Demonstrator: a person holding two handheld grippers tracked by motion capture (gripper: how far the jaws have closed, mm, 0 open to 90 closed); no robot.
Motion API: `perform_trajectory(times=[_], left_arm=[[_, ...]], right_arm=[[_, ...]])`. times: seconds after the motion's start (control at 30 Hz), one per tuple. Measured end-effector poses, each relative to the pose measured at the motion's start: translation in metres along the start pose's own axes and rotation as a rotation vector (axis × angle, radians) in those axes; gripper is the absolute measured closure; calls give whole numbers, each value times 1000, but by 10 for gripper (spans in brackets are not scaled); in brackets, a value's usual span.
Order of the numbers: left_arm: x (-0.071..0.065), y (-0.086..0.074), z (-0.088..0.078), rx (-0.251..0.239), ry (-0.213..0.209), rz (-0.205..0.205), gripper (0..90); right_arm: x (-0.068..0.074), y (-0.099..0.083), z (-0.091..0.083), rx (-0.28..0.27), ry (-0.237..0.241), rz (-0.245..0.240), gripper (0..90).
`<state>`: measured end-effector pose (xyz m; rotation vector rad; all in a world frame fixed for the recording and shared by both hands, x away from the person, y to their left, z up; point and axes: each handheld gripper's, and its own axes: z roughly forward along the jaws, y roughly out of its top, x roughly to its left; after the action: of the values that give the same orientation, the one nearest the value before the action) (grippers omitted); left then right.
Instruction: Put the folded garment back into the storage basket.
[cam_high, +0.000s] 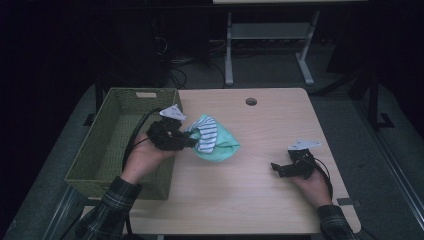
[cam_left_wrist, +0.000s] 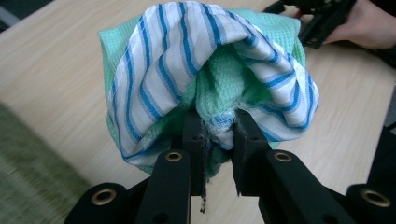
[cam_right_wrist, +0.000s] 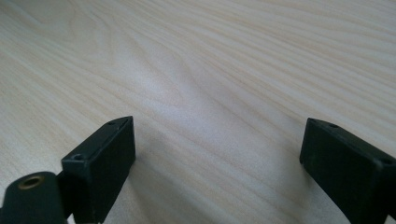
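Basket (cam_high: 107, 145) at table (cam_high: 260, 200) left, cloth (cam_high: 215, 140) beside

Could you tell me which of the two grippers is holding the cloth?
The left gripper, beside the green wicker basket: its jaws pinch the green and blue-striped cloth. The right gripper stands open over bare table.

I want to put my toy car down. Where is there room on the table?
Bare wood lies between the cloth and the right gripper, and along the table's far edge. It is crowded by the basket and left gripper.

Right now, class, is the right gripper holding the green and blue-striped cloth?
No: the right gripper is open over bare wooden table.
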<state>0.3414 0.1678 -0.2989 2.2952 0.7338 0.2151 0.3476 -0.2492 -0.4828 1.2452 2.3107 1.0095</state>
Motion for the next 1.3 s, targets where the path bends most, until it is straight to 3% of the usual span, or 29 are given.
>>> perform_trajectory(times=[0.33,0.77,1.03,1.3], left_arm=[[29,-21,-36,-40,96,-80,772],[64,-55,-71,-50,229,-187,771],[85,-83,-76,-56,286,-289,771],[106,-115,-64,-3,315,-363,771]], right_arm=[[0,0,0,0,-2,0,101],[0,0,0,-1,-2,1,101],[0,0,0,-1,-3,0,102],[0,0,0,-3,-4,1,103]])
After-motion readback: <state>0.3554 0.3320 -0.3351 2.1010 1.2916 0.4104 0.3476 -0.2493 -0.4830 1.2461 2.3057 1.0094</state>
